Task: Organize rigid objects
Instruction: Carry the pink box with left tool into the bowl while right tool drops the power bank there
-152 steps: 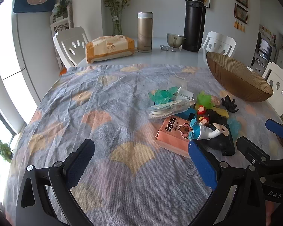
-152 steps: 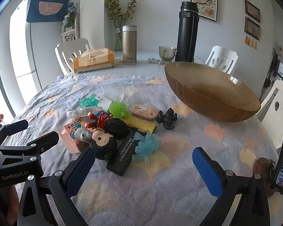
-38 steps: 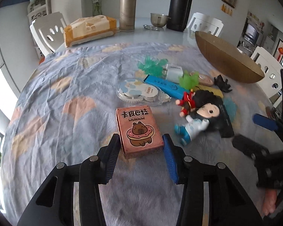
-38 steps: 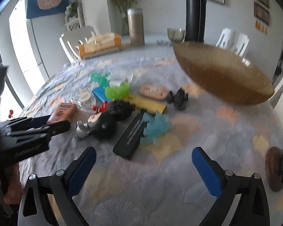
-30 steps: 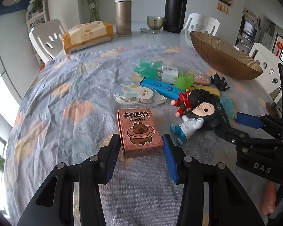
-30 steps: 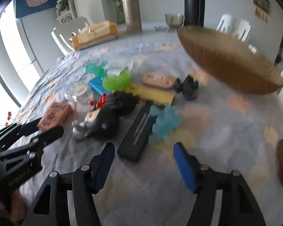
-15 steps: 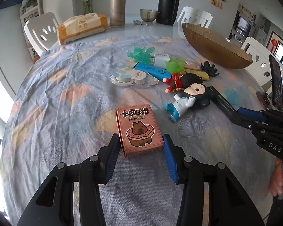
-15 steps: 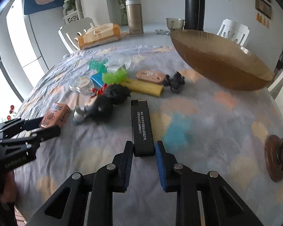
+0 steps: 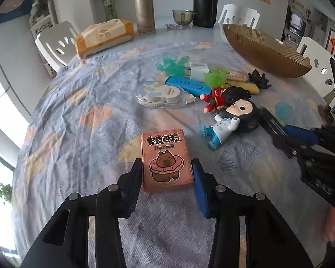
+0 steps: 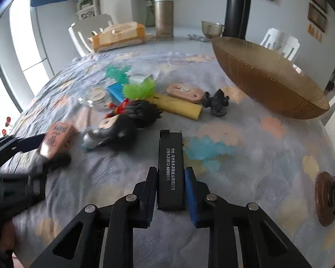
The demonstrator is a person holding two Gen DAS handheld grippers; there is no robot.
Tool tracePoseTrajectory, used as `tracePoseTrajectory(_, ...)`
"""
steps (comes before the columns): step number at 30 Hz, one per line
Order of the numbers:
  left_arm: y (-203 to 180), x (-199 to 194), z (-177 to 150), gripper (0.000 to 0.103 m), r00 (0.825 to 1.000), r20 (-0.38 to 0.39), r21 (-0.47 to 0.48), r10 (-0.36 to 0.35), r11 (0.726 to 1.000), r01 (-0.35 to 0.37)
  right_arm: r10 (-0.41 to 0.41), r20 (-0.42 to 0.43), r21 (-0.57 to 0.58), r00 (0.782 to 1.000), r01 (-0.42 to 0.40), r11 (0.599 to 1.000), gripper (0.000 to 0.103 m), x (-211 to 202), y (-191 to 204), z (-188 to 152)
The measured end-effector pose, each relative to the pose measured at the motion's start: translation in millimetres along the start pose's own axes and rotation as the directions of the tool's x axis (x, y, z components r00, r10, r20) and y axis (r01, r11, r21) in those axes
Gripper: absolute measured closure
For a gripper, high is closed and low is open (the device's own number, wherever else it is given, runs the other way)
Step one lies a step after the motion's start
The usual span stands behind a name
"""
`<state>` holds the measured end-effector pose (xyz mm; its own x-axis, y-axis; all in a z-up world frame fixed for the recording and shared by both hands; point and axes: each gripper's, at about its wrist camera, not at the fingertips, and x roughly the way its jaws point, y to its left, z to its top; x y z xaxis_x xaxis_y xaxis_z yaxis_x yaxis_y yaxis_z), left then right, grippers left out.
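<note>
Left gripper (image 9: 167, 176) jaws closing on the card box (image 9: 166, 159), lower centre. Right gripper (image 10: 170, 186) pinches the black bar (image 10: 170, 167), long axis pointing away; bowl (image 10: 268, 78) upper right, nearer it.
</note>
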<state>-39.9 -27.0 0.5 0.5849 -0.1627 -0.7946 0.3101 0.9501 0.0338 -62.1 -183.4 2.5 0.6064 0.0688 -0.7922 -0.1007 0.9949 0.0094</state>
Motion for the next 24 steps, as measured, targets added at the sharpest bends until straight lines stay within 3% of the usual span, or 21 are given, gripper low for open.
tracePoseTrajectory(3,1.1,-16.9,4.0,0.064,0.998,0.052,-0.017,-0.018,1.0,0.019,0.062,0.04,0.049,0.997,-0.064,0.997,0.079,-21.7,-9.1,-1.1)
tracePoseTrajectory(6,-4.0,-41.8,21.1,0.064,0.991,0.129,-0.024,-0.041,0.999,0.045,0.065,0.119,0.084,0.991,-0.075,0.994,0.079,-51.1,-19.5,11.7)
tracePoseTrajectory(10,-25.0,-80.2,59.5,0.064,0.959,0.262,0.015,-0.108,0.994,0.108,0.002,0.252,0.096,0.968,-0.027,0.995,0.079,-95.6,-28.9,35.7)
tracePoseTrajectory(14,-53.2,-96.1,108.3,0.064,0.919,0.344,0.06,-0.192,0.981,0.182,-0.074,0.316,0.161,0.946,0.023,0.987,0.079,-116.6,-47.8,58.0)
tracePoseTrajectory(19,-98.0,-82.9,161.0,0.064,0.9,0.365,0.12,-0.238,0.971,0.208,-0.228,0.337,0.325,0.914,0.114,0.939,0.079,-125.7,-93.5,83.6)
tracePoseTrajectory(24,-142.8,-36.7,195.4,0.064,0.911,0.29,0.144,-0.295,0.954,0.263,-0.295,0.244,0.409,0.924,0.178,0.895,0.079,-100.0,-130.6,96.4)
